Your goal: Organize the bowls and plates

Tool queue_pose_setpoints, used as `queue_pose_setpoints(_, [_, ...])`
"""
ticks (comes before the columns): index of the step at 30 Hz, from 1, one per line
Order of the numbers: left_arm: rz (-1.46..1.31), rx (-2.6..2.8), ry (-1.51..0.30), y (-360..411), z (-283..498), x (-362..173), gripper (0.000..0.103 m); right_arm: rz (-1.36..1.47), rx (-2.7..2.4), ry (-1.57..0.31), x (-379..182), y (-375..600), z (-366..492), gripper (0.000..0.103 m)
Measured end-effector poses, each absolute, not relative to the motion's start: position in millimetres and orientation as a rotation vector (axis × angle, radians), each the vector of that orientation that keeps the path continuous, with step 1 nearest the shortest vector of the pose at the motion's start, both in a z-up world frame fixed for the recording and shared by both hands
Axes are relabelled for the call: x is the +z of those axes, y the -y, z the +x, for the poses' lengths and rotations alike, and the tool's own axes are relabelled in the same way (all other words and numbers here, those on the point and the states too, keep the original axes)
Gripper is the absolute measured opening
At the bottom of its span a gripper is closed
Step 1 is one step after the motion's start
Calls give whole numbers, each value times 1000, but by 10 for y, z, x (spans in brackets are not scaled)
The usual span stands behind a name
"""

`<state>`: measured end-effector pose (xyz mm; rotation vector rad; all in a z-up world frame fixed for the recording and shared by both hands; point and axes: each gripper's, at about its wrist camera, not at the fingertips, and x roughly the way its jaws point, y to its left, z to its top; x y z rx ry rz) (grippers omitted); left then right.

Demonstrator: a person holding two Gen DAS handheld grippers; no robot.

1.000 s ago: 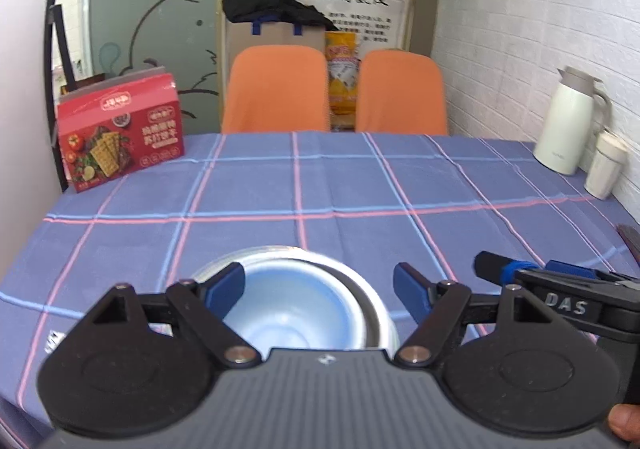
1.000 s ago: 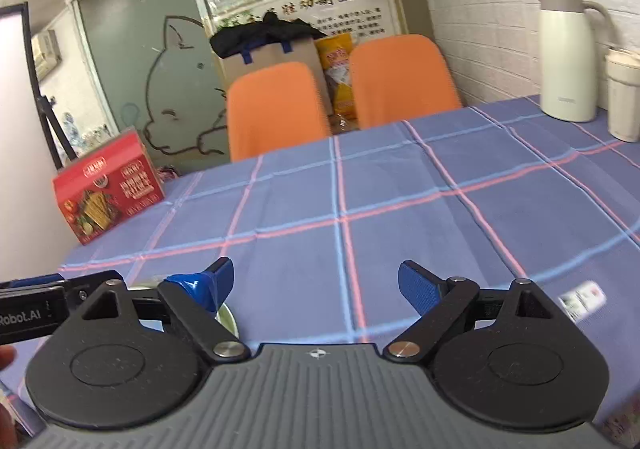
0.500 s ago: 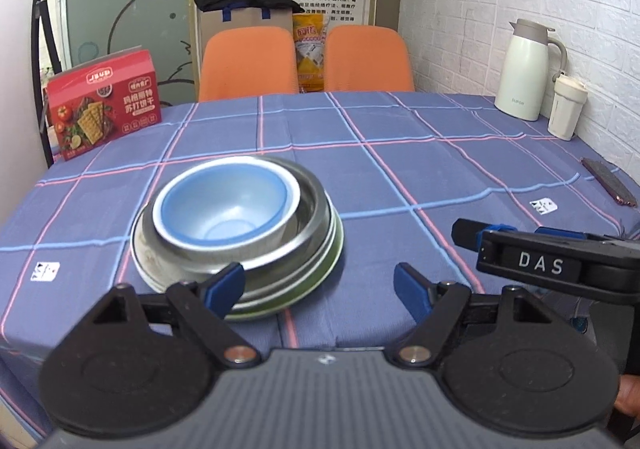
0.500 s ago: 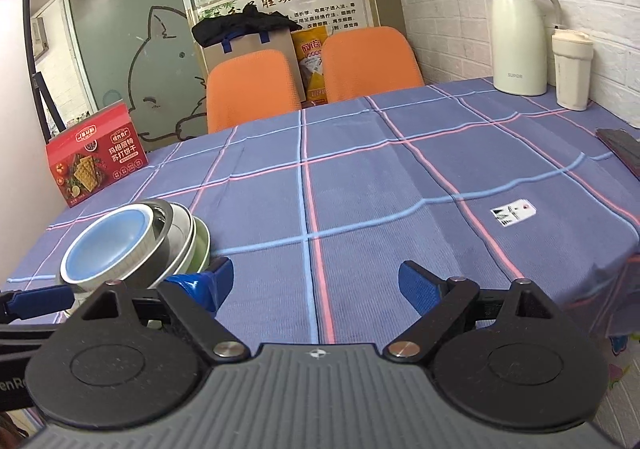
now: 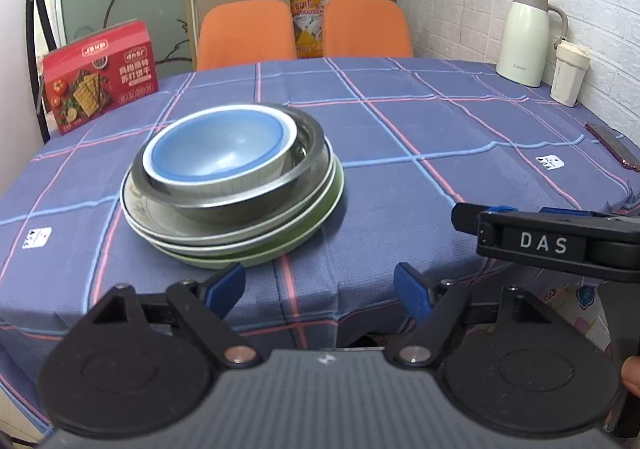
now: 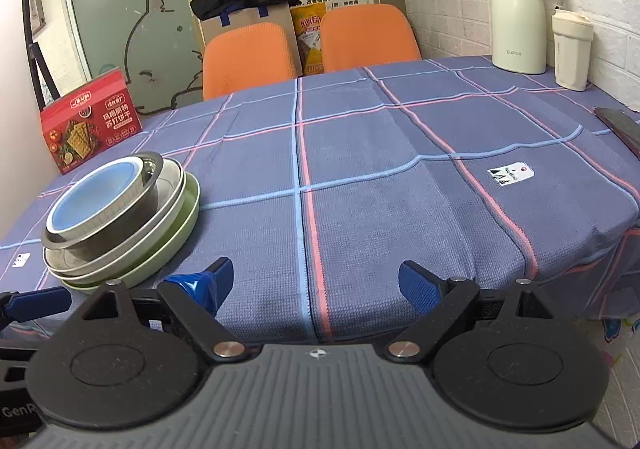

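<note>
A: Looking at the stack on the checked tablecloth (image 5: 400, 117), I count a blue bowl (image 5: 220, 149) nested in a steel bowl (image 5: 256, 201), both sitting on a steel plate (image 5: 160, 223) over a green plate (image 5: 320, 217), on the near left part of the table

B: And the grippers? The left gripper (image 5: 319, 287) hangs back from the table edge, just short of the green plate's rim, fingers spread with nothing between them. The right gripper (image 6: 316, 281) is also spread and empty, with bare cloth ahead and the stack well off to its left

A: How will the pieces handle, do you think?

B: The steel ones look thin, stiff and light, and probably slick on the blue pads. The blue bowl looks like light plastic or melamine, though I can't tell which. The green plate may be ceramic and heavier, so it could chip if knocked

A: Where would you take hold?

B: At the rim of the blue bowl, one finger inside and one outside, since it leans against the steel bowl's far wall and its near lip stands free. Lift straight up, or the steel bowl may drag along

A: The plates sit flush, so their edges look harder to pinch
</note>
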<state>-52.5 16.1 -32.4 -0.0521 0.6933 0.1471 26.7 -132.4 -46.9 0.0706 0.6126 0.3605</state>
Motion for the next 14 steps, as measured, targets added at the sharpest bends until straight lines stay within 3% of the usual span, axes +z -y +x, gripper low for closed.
queue_pose_setpoints(14, [-73, 144, -664, -213, -534, -319, 77, 70, 379, -612, -477, 1315, 253, 77])
